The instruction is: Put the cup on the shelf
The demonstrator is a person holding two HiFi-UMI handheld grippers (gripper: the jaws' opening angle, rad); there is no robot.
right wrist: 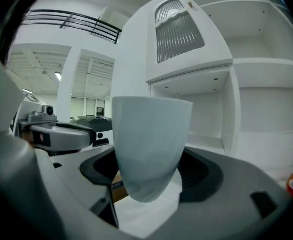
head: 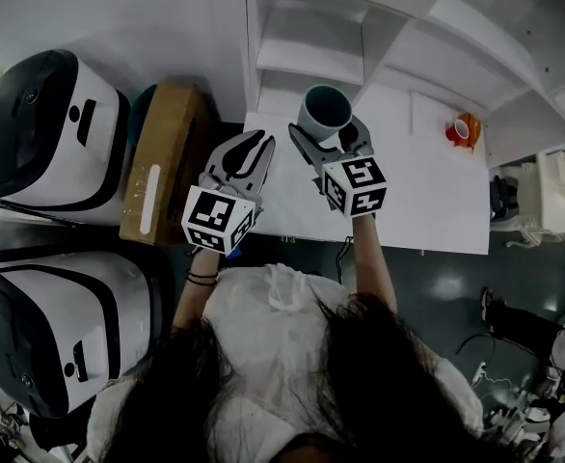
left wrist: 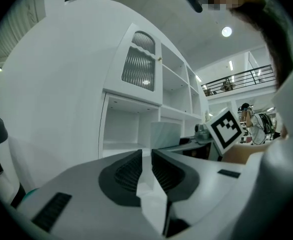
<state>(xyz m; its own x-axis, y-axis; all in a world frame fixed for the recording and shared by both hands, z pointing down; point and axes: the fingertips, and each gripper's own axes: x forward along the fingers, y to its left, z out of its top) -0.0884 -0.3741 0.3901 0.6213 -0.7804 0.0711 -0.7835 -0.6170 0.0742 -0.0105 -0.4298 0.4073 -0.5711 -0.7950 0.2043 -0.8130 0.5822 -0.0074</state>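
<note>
Cup (right wrist: 149, 144): pale, upright, held just in front of the shelf (head: 307, 51), at its left bays.
Right gripper (head: 329, 135): jaws pinching the cup's lower sides.
Left gripper (head: 252, 148): jaws pressed almost together, nothing between them; short of the shelf's left edge.
Table (head: 427, 201): white, in front of the shelf.
Orange object (head: 464, 129): on the table, before the shelf's right side.

Left gripper (left wrist: 146, 160) closed, right gripper (right wrist: 149, 178) clasping cup (right wrist: 151, 134)

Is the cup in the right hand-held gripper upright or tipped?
Upright: the cup sits rim-up in the right hand-held gripper; head view shows its open mouth.
</note>
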